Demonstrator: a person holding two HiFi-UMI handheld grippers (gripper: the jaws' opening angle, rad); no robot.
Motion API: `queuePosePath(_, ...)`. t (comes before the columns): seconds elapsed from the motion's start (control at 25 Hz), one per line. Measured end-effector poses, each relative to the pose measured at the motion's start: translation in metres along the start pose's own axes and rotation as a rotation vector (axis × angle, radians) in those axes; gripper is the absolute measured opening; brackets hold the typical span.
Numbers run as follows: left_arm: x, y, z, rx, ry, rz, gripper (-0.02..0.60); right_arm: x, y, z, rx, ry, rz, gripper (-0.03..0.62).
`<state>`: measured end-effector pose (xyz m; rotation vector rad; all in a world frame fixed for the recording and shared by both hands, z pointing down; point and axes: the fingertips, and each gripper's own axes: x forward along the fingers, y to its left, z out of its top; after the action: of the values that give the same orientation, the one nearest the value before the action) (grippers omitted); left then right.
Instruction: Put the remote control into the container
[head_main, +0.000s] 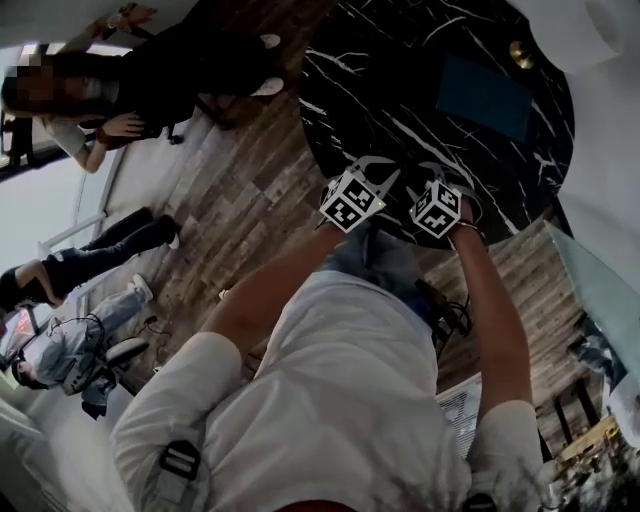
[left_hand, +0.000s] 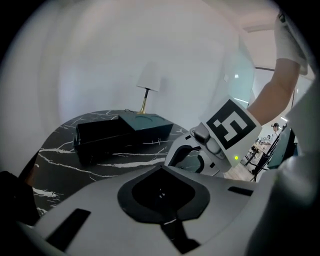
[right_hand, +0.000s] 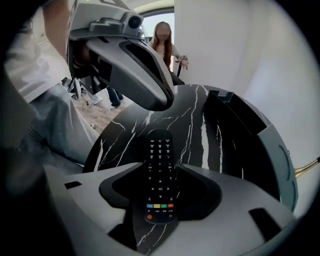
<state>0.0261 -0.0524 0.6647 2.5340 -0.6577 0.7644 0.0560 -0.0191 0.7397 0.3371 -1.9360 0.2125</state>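
Observation:
A black remote control (right_hand: 159, 175) lies lengthwise on the black marble table (right_hand: 125, 135), its coloured buttons nearest the camera. My right gripper (right_hand: 160, 200) is open, one jaw on each side of the remote, and the pads do not press it. A dark teal container (right_hand: 240, 140) stands open-topped just right of it, also seen as the container (head_main: 485, 95) and the container (left_hand: 147, 122). My left gripper (left_hand: 162, 192) hovers shut and empty over the table's near edge, close beside the right gripper (head_main: 437, 208). In the head view the remote is hidden under the grippers.
A black box (left_hand: 107, 135) sits against the container. A lamp (left_hand: 146, 92) with a gold base stands behind them by the white wall. The table's edge drops to wooden floor (head_main: 230, 200). People sit at the far left (head_main: 90, 100); a person (right_hand: 165, 42) stands beyond the table.

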Motion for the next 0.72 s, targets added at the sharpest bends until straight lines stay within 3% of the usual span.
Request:
queuePosePath(0.24,0.009,0.001,-0.018,-0.009,0.035,-0.002,0.006,0.013,0.005,-0.002,-0.018,0.005,0.005,0.192)
queuePosePath(0.72,-0.002,-0.006,-0.010,-0.002,0.013,0.000,0.006,0.000,0.004,-0.001,-0.032,-0.016,-0.023,0.192)
